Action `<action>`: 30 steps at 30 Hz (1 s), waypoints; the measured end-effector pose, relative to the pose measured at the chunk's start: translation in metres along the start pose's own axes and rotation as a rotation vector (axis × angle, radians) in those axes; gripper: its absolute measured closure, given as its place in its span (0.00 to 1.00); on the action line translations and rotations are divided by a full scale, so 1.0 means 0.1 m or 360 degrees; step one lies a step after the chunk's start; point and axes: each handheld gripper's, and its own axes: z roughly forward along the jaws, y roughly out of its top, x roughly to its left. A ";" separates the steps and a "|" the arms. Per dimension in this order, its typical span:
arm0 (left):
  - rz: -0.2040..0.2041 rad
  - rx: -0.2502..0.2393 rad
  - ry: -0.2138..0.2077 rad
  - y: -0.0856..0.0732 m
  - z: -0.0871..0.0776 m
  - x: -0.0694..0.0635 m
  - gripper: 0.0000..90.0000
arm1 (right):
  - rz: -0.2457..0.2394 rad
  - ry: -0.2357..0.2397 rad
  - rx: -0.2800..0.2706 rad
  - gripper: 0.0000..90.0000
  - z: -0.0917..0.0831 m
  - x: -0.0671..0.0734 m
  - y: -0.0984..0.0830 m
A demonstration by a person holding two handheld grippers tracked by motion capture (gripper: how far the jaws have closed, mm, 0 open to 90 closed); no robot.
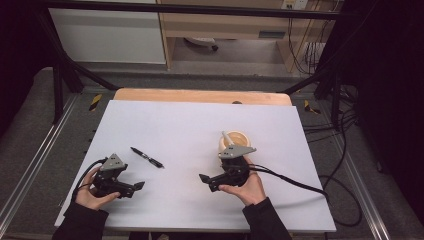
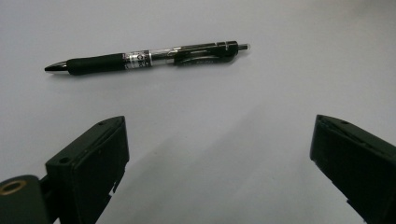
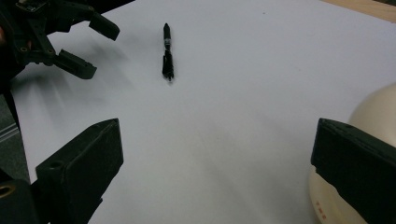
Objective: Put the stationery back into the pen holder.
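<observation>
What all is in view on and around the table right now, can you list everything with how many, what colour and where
pen: one, black with a clear barrel, lying flat left of the table's centre, ahead of the left gripper
cup: one, cream, right of centre, just beyond the right gripper, something pale standing in it
table sheet: one, white, covering most of the wooden table
cables: several, black, on the floor to the right
left gripper: one, black with a grey plate, near left, jaws open and empty
right gripper: one, black with a grey plate, near right, jaws open and empty
hands: two, in dark sleeves, at the near edge, one holding each gripper
</observation>
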 end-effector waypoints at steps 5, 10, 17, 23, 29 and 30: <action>0.0008 -0.0001 -0.0004 0.00 0.00 0.00 0.05 | -0.0028 0.0022 0.0013 0.03 0.13 0.06 0.10; 0.0011 0.0006 -0.0007 0.00 0.01 0.00 0.05 | -0.0049 0.0037 0.0028 0.04 0.28 0.11 0.20; 0.0014 0.0008 -0.0004 0.00 0.01 0.00 0.05 | -0.0066 0.0055 0.0063 0.05 0.51 0.16 0.35; 0.0020 0.0017 -0.0010 0.00 0.02 -0.01 0.05 | -0.0058 0.0059 0.0099 0.06 0.75 0.16 0.47; 0.0016 0.0006 -0.0011 0.00 0.01 0.00 0.05 | -0.0075 0.0061 0.0147 0.09 1.01 0.17 0.57; 0.0015 0.0006 -0.0012 0.00 0.01 0.00 0.05 | -0.0067 0.0064 0.0154 0.09 1.05 0.17 0.58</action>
